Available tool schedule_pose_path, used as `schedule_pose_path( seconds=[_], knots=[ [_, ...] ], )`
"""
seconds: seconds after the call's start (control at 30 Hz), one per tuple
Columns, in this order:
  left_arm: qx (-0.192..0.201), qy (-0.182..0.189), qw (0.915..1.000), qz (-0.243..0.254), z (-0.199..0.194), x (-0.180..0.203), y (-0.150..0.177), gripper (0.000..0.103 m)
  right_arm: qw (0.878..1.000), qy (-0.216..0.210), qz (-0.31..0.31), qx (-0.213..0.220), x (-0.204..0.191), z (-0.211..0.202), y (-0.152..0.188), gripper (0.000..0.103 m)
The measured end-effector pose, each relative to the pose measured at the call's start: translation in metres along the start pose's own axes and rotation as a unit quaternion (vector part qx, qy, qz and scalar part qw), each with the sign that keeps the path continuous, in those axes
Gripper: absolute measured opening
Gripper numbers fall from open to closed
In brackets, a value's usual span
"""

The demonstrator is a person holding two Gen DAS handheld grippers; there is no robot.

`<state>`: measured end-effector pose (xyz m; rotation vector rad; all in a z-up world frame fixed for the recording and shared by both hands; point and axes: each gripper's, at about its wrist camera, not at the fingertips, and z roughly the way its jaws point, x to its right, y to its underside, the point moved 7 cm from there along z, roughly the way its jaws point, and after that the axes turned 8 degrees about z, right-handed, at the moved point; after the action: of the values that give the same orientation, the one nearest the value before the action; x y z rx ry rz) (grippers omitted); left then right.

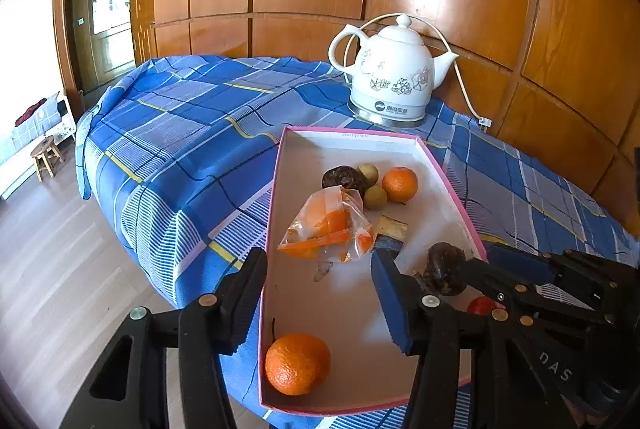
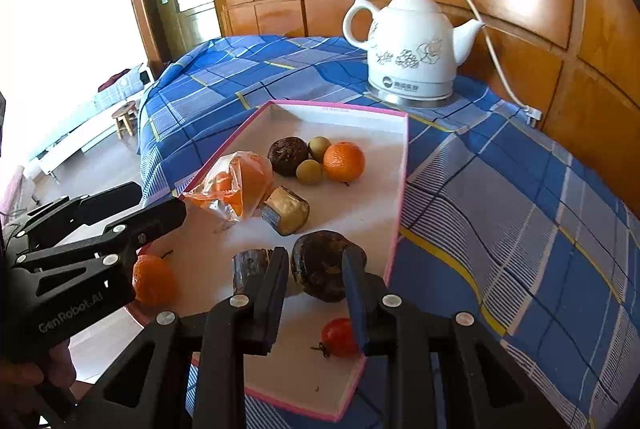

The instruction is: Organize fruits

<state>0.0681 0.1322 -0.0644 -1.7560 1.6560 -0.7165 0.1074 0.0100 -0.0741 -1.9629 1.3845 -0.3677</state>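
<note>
A pink-rimmed white tray (image 1: 280, 157) (image 2: 400, 189) lies on the blue plaid table. It holds a far orange (image 1: 399, 184) (image 2: 344, 162), two small green fruits (image 2: 309, 171), a dark round fruit (image 2: 287, 155), a plastic bag of orange pieces (image 1: 326, 225) (image 2: 236, 189), a near orange (image 1: 297, 363) (image 2: 152, 279) and a small red fruit (image 2: 339, 336). My right gripper (image 2: 316, 269) has its fingers on either side of a dark brown fruit (image 2: 320, 265) (image 1: 444, 267); contact is unclear. My left gripper (image 1: 318, 269) is open and empty over the tray, just short of the bag.
A white ceramic kettle (image 1: 394, 75) (image 2: 412, 45) with a cord stands behind the tray against the wooden panel wall. A gold-wrapped block (image 2: 286, 211) and a dark log-like piece (image 2: 250, 265) lie in the tray. The table edge drops to the floor on the left.
</note>
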Motion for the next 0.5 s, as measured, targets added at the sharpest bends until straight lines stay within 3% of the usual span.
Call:
schedule_pose_path(
  seconds=[0.2,0.5],
  knots=[
    [0.005,-0.008,0.9999,0.005,-0.005,0.002,0.002,0.059,0.999,0.021,0.017,0.024,0.005,-0.017,0.004,0.033],
    [0.021,-0.012,0.9997,0.009,-0.024,0.014,0.01,0.078,0.995,0.071,0.049,0.04,0.021,-0.036,0.017,0.037]
  ],
)
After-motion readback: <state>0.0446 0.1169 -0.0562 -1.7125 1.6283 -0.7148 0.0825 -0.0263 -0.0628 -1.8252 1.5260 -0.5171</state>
